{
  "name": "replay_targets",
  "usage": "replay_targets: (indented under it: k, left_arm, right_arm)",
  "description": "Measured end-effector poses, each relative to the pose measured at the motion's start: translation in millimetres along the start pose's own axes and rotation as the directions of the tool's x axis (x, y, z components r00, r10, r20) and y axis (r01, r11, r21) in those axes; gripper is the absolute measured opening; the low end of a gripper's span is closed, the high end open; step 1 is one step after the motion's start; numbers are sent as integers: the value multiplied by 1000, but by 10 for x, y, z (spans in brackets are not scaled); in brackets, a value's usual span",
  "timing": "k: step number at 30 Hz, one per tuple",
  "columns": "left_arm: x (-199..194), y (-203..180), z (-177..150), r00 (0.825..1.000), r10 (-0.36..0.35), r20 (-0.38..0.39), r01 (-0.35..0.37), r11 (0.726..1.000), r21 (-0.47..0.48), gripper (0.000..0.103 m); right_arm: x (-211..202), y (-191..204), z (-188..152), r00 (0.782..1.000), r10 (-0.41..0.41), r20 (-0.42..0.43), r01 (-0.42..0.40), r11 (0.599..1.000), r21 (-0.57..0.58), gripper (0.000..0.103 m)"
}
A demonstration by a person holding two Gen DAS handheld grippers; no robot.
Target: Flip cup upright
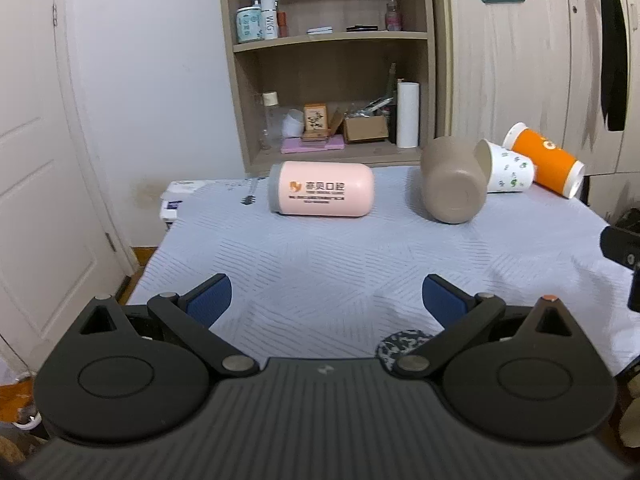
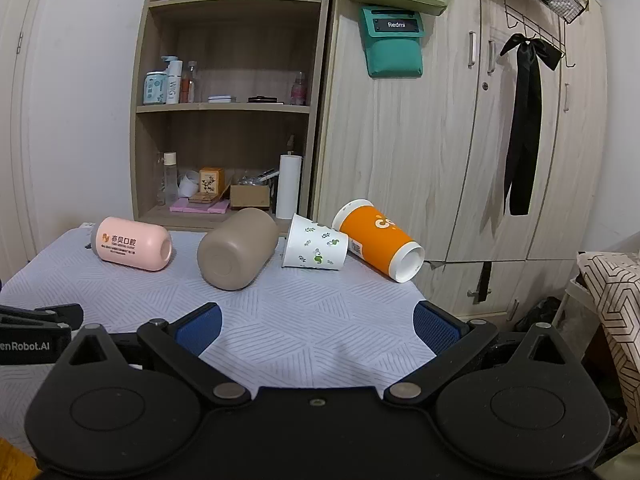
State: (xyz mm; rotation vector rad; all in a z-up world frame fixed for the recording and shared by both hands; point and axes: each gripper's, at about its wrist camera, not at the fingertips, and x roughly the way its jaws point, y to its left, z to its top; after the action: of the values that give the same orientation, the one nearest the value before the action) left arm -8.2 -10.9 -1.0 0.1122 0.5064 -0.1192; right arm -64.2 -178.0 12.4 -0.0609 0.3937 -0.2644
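Several cups lie on their sides in a row at the far side of the light quilted table [image 1: 320, 264] [image 2: 304, 320]: a pink cup [image 1: 322, 194] [image 2: 134, 249], a taupe cup [image 1: 454, 180] [image 2: 236, 249] with its base toward me, a white leaf-print paper cup [image 1: 506, 168] [image 2: 314, 249], and an orange cup [image 1: 546, 160] [image 2: 380, 246]. My left gripper [image 1: 326, 300] is open and empty, near the table's front. My right gripper [image 2: 316, 326] is open and empty, short of the cups.
A wooden shelf unit [image 1: 332, 60] [image 2: 228, 112] with bottles and boxes stands behind the table. A wardrobe [image 2: 460, 140] stands to its right, with a black ribbon [image 2: 524, 120] hanging on it. A white door [image 1: 40, 160] is at the left.
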Motion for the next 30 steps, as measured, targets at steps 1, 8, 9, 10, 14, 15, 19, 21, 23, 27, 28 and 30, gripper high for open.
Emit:
replay_targets:
  k: [1, 8, 9, 10, 14, 15, 19, 21, 23, 27, 28, 30]
  left_arm:
    - [-2, -6, 0, 1000, -7, -1, 7, 1000, -3, 103]
    - [15, 42, 2, 1000, -10, -3, 10, 1000, -29, 103]
    - [16, 50, 2, 1000, -5, -2, 5, 999, -33, 103]
    - [13, 65, 1, 1000, -2, 0, 2, 999, -39, 103]
    - [3, 131, -12, 1000, -14, 4, 14, 998, -66, 103]
    - [4, 149, -12, 1000, -18, 3, 19, 997, -75, 103]
    - [9, 187, -16, 1000, -16, 2, 16, 996, -92, 103]
    - [22, 193, -15, 1000, -14, -4, 13, 995, -96, 103]
    - [25, 189, -24, 1000, -26, -14, 24, 995, -96, 103]
    - [22, 166, -31, 999, -38, -23, 35, 995, -88, 103]
    - [18, 158, -29, 999, -36, -22, 34, 996, -84, 103]
    - [10, 147, -27, 999, -31, -19, 30, 996, -79, 103]
  right_arm:
    - [-2, -3, 4, 1000, -1, -1, 1, 1000, 1, 103]
    - [8, -19, 6, 1000, -10, -7, 10, 1000, 8, 103]
    - [9, -19, 5, 1000, -10, -7, 10, 1000, 9, 103]
    - [11, -19, 4, 1000, -11, -9, 11, 1000, 9, 103]
    - [20, -14, 6, 1000, -11, -10, 11, 1000, 9, 103]
    - [19, -12, 5, 1000, -11, -10, 11, 1000, 8, 103]
    - [14, -3, 6, 1000, -7, -9, 7, 1000, 7, 103]
    - [15, 4, 2, 1000, -5, -11, 5, 1000, 2, 103]
    - [18, 2, 4, 1000, -6, -11, 6, 1000, 0, 103]
    - [23, 0, 2, 1000, -8, -13, 8, 1000, 1, 103]
    - [24, -1, 1, 1000, -9, -14, 9, 1000, 0, 103]
    - [23, -1, 0, 1000, -12, -12, 12, 1000, -5, 103]
